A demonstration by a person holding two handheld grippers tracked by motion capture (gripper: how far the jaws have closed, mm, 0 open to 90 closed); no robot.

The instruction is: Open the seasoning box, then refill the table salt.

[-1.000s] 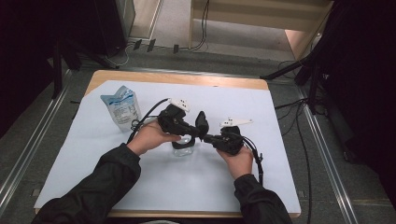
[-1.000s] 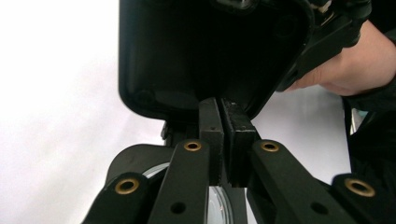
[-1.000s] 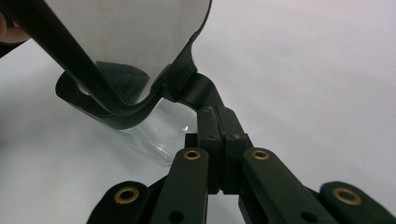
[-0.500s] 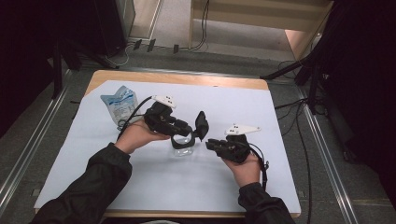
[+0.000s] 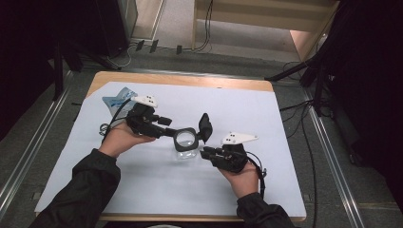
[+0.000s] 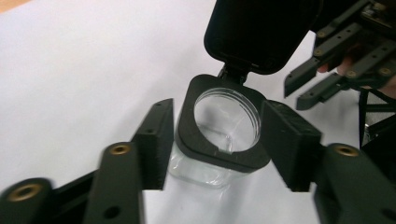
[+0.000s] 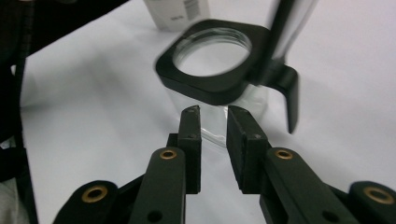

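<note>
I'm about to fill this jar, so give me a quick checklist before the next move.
1. Lid flipped up off the mouth: ok.
2. Jar upright on the table: ok.
3. Jar empty: ok, the glass shows clear inside in the left gripper view.
4. Left claw steadying the jar: not ok; its jaws have just been opening and stand either side of the black collar, apart from it.
5. Right claw clear of the jar: ok, jaws nearly together, short of the glass.
6. Pouch within reach: ok, behind the left hand.

Left tool (image 5: 183,134) has just been opening; right tool (image 5: 205,153) seems nearly closed.
</note>
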